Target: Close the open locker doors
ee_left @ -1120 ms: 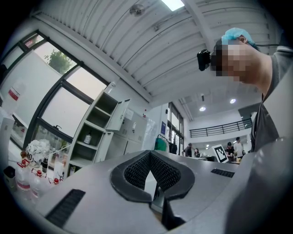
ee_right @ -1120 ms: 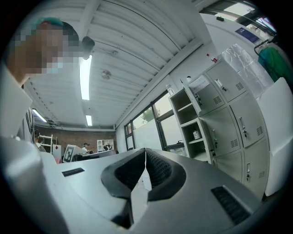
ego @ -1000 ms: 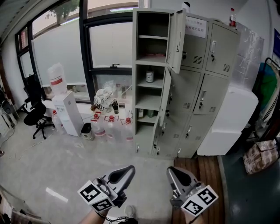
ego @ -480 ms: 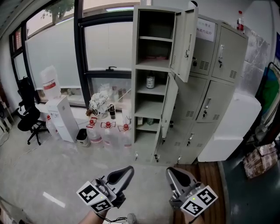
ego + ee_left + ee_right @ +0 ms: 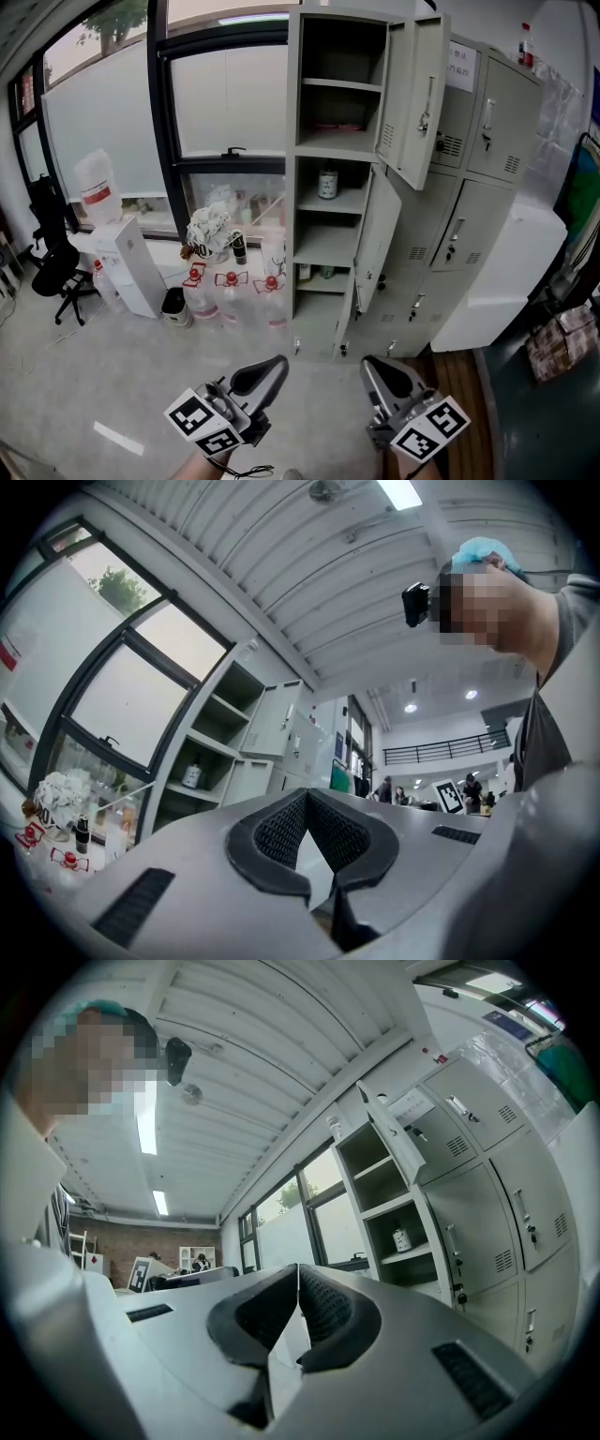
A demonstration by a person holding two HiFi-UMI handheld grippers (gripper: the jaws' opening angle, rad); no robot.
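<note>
A grey bank of lockers [image 5: 469,216] stands ahead. Its left column is open: the top door [image 5: 419,98] swings out to the right, and the middle door [image 5: 375,239] hangs ajar below it. A small bottle [image 5: 327,183] sits on a shelf inside. Low in the head view, well short of the lockers, my left gripper [image 5: 263,373] and right gripper [image 5: 383,375] are both shut with nothing in them. In the left gripper view the jaw tips [image 5: 305,797] meet, with the open shelves [image 5: 211,747] beyond. The right gripper [image 5: 297,1269] points up toward the top door [image 5: 389,1138].
Several water jugs with red caps [image 5: 230,291] stand by the window left of the lockers, beside a white water dispenser [image 5: 127,258]. An office chair [image 5: 56,267] is at far left. A white appliance [image 5: 502,272] and a bag [image 5: 562,337] are right of the lockers.
The view has come closer to the lockers, which now look larger and higher in the frame. Both grippers stay shut and low.
</note>
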